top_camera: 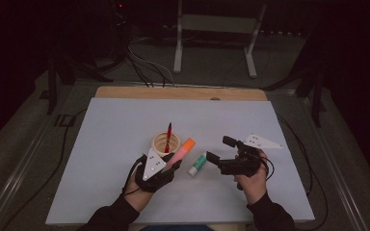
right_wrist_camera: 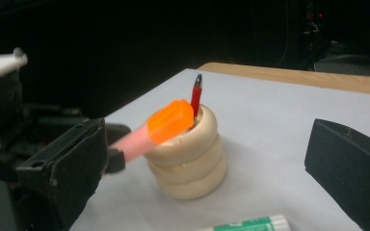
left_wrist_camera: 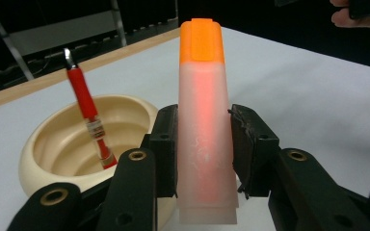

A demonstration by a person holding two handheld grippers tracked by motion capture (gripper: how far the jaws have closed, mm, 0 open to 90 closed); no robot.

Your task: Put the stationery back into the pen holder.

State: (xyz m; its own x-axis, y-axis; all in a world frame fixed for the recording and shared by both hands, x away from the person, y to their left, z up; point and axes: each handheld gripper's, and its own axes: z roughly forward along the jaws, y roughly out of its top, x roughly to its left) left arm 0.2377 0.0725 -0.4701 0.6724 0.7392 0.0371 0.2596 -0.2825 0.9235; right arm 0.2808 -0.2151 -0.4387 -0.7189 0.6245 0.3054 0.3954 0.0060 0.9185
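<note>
On the left of the high view, the left gripper [top_camera: 169, 162], black with a grey three-cornered plate, is clamped on one highlighter [left_wrist_camera: 204, 125]: a frosted, pale pink, flattish barrel with a bright orange cap. Its two rubber-faced pads [left_wrist_camera: 166, 149] press the barrel's flat sides, and the capped end points away toward the table's middle, held off the surface. Just beside it stands one cream holder [top_camera: 166, 142], a squat cup of three stacked rounded rings with a smooth, matt finish. Inside leans one red pen [left_wrist_camera: 87, 113] with a silver tip uppermost; a clear band with a label sits low on its shaft. In the right gripper view the orange cap overlaps the holder's rim. Further right, one glue stick [top_camera: 197, 164], white with a green label, lies flat on the pale grey table sheet [top_camera: 125, 120]. On the right, the right gripper [top_camera: 219, 149] hangs with jaws spread wide and nothing between them
</note>
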